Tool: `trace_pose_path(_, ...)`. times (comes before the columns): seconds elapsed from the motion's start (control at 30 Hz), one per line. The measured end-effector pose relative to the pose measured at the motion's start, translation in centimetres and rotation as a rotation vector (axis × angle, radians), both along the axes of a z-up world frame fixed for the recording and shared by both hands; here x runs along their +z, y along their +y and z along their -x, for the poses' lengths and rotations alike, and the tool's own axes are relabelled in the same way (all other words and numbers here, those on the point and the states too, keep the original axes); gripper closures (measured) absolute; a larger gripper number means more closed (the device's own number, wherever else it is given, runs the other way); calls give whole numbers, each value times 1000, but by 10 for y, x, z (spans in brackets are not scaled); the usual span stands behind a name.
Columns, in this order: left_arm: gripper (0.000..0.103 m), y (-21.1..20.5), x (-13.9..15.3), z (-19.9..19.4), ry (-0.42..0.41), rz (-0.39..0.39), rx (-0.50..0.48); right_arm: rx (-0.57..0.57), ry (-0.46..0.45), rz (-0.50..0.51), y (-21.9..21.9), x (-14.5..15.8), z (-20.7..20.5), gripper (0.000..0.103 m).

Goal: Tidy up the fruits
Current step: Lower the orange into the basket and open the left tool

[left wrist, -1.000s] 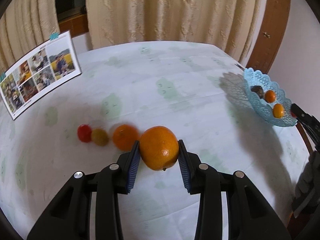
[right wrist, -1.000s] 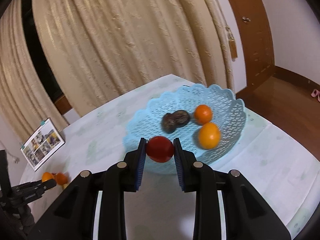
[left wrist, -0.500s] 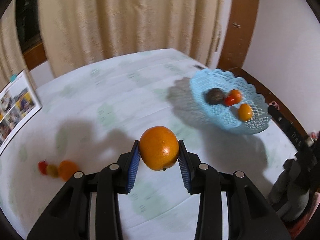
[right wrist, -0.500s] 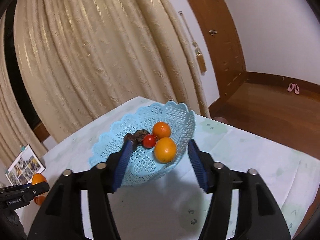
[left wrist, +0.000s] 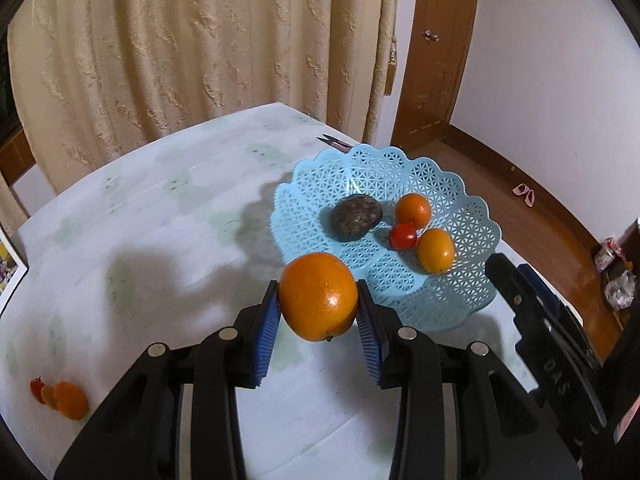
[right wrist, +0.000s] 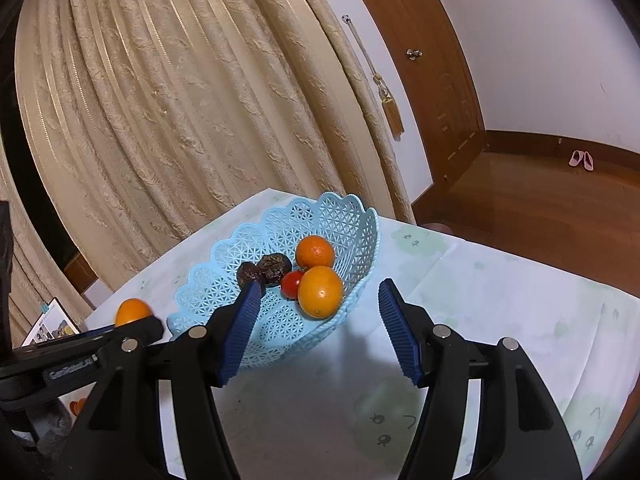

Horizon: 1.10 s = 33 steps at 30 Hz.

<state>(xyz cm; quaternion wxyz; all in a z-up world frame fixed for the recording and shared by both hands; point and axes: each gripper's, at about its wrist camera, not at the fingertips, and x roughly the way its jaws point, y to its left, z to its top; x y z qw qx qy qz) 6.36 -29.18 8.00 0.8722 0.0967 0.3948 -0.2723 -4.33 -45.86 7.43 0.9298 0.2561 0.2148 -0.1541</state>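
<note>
Left gripper point(left wrist: 318, 314) is clamped on a big orange point(left wrist: 318, 296), both blue pads pressed against its sides, fruit sitting mid-frame in the left wrist view just in front of the near rim of the blue basket point(left wrist: 472, 248). I see the orange clear of the table point(left wrist: 160, 232), its shadow on the cloth to the left

Right gripper point(right wrist: 316, 324) has its jaws about half spread, nothing between the pads; jaws have just been opening. In the right wrist view its fingertips frame the basket's near rim, left pad overlapping the basket wall in the picture

Basket contents, centre of the right wrist view: cherry tomato point(right wrist: 292, 284) wedged between a small orange point(right wrist: 315, 252) at the back and a larger orange-yellow fruit point(right wrist: 320, 292) in front, all three touching. Dark wrinkled fruit point(right wrist: 274, 266) sits just left of them

Lower left of the left wrist view: three fruits in a row on the table, touching, a small red one point(left wrist: 36, 386), a dull orange one point(left wrist: 49, 395), a brighter orange one point(left wrist: 71, 400). Well apart from the basket

Right gripper's body shows at the right edge of the left wrist view
</note>
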Motion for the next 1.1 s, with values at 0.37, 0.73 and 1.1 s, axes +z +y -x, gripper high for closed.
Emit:
trace_pose_path(0.37,65,-23,-4,-4,-13,-11,-24,-5,1,-1,-1,0,1,39)
trace_pose_path(0.73,41,-31,3,1,-61,-1,-40,-14,-1,-5,-2,-1,2,39)
trace_pose_path(1.1,21,-6,18,2,-98,9,21,-25,-4,-5,-1,-3,2,39)
